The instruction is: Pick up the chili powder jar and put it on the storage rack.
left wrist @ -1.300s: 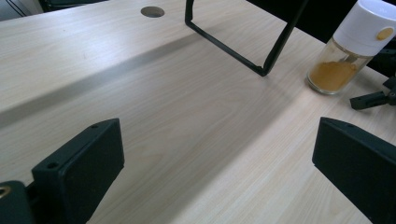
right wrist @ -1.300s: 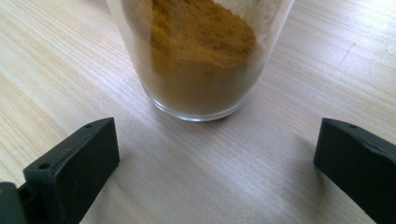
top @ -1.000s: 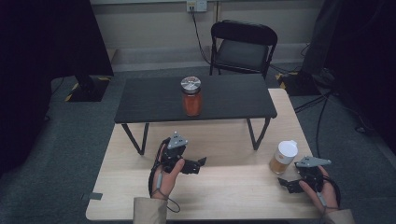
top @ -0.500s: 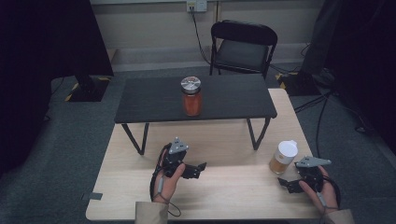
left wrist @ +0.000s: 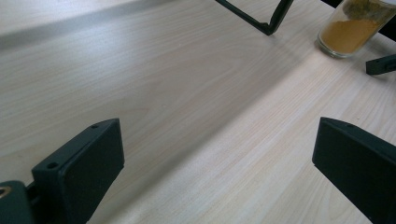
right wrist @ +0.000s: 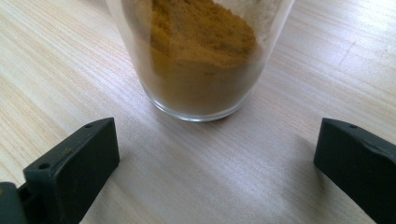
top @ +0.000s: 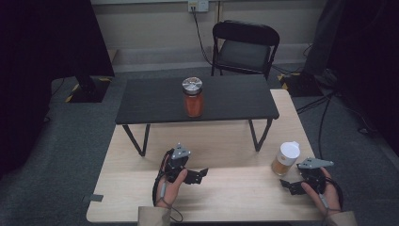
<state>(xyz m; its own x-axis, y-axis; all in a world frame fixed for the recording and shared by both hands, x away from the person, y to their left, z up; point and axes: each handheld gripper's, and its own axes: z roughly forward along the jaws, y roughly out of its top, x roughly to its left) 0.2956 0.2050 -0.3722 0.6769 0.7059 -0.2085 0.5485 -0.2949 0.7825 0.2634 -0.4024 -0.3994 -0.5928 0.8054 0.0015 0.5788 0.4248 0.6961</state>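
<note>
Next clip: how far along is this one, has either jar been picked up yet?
Nothing looks done: neither jar is held. The red-filled jar stands on the black table, away from both grippers. In hand: the right gripper, jaws open, faces the white-lidded jar of yellow powder on the wooden table, not around it. The left gripper is open over bare wood. Any grasp and move are left.

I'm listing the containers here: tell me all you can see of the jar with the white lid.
The jar is clear glass with a white lid, about half full of yellow-brown powder heaped unevenly. It stands upright on the light wooden table, near its right edge, just ahead of the open right tool, which does not touch it.
</note>
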